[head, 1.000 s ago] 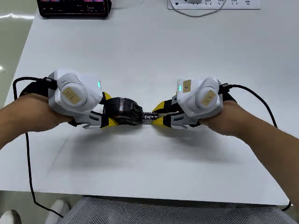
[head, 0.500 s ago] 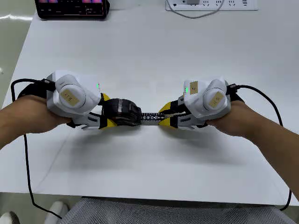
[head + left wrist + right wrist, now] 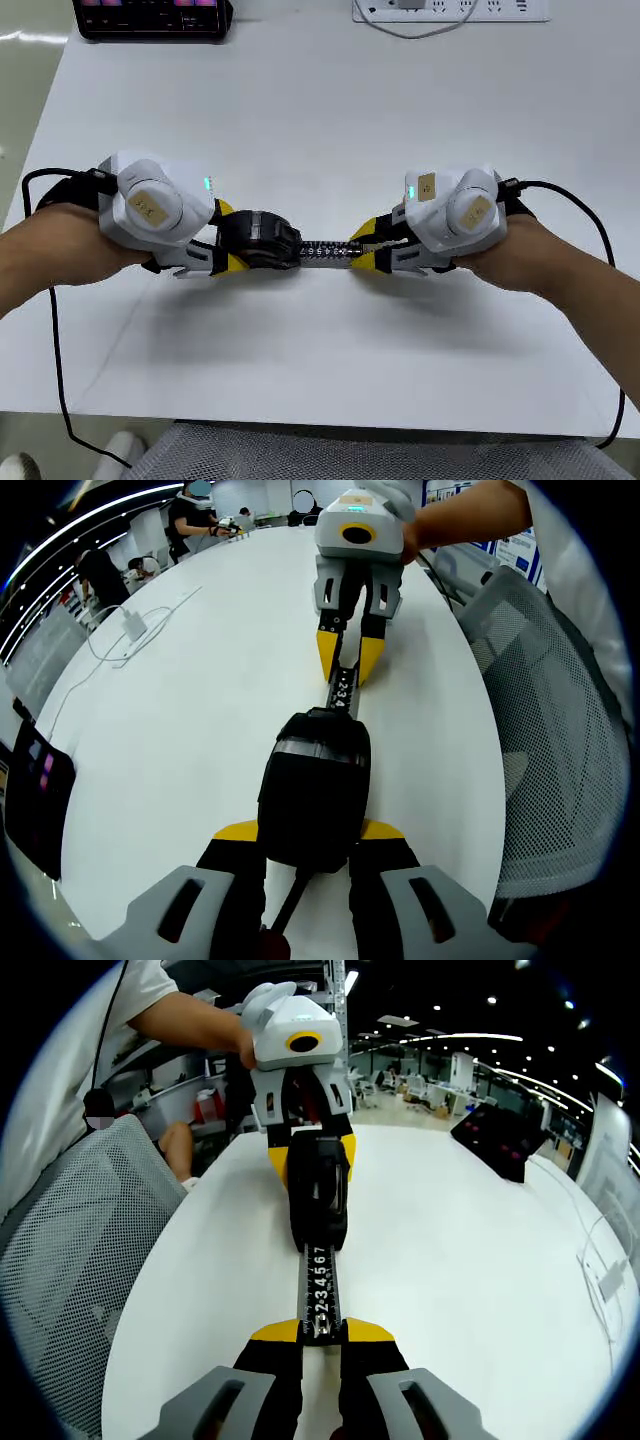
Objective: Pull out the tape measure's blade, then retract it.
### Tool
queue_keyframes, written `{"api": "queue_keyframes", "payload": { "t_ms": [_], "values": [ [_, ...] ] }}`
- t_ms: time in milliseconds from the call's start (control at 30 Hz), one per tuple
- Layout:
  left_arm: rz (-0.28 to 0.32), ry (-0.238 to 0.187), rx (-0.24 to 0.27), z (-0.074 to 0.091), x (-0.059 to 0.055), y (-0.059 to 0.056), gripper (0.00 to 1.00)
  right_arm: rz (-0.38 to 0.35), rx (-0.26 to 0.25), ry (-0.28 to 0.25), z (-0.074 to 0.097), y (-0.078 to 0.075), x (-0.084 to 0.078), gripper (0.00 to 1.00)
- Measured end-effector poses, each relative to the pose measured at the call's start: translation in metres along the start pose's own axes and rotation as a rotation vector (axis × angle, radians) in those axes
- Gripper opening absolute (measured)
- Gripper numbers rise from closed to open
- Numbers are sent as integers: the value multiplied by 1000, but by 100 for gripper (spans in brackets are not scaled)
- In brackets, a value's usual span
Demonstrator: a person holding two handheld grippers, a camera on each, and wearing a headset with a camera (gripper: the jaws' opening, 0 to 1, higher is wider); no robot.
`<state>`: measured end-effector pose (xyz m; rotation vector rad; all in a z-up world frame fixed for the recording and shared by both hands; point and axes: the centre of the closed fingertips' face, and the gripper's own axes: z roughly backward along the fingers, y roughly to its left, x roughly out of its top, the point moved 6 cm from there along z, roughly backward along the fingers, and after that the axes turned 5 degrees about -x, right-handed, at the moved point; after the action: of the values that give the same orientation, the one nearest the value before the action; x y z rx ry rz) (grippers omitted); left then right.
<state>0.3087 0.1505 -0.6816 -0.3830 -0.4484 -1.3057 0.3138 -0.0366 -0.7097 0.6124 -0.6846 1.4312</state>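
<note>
On the white tabletop (image 3: pixel 330 120), the left gripper (image 3: pixel 235 238) pinches the tape measure case (image 3: pixel 264 240) while the right gripper (image 3: pixel 361 246) pinches its short blade (image 3: pixel 325 248), stretched left to right between them.

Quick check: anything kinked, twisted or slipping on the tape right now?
Nothing stands out. The blade runs straight and flat from the case, clamped in the left gripper, to the right gripper pinching its tip. No kink or twist visible.

The tape measure (image 3: pixel 262 240) sits on the table (image 3: pixel 330 120) between the jaws of the left gripper (image 3: pixel 233 236), its blade (image 3: pixel 325 250) reaching across into those of the right gripper (image 3: pixel 360 247). A power strip (image 3: pixel 450 9) lies well behind the right gripper.
</note>
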Motion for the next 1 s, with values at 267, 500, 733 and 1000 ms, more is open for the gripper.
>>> {"api": "queue_keyframes", "payload": {
  "t_ms": [267,500,733,1000],
  "values": [
    [0,1,2,0,0,0,26,-2,-6,7,8,1,-4,9],
    [-2,5,5,0,1,-1,26,-7,-13,12,15,1,-9,9],
    [0,7,6,0,1,-1,26,-9,-19,21,23,-1,-17,9],
    [-2,13,8,0,0,-1,26,-10,-25,26,27,-1,-21,9]
  ]
}}
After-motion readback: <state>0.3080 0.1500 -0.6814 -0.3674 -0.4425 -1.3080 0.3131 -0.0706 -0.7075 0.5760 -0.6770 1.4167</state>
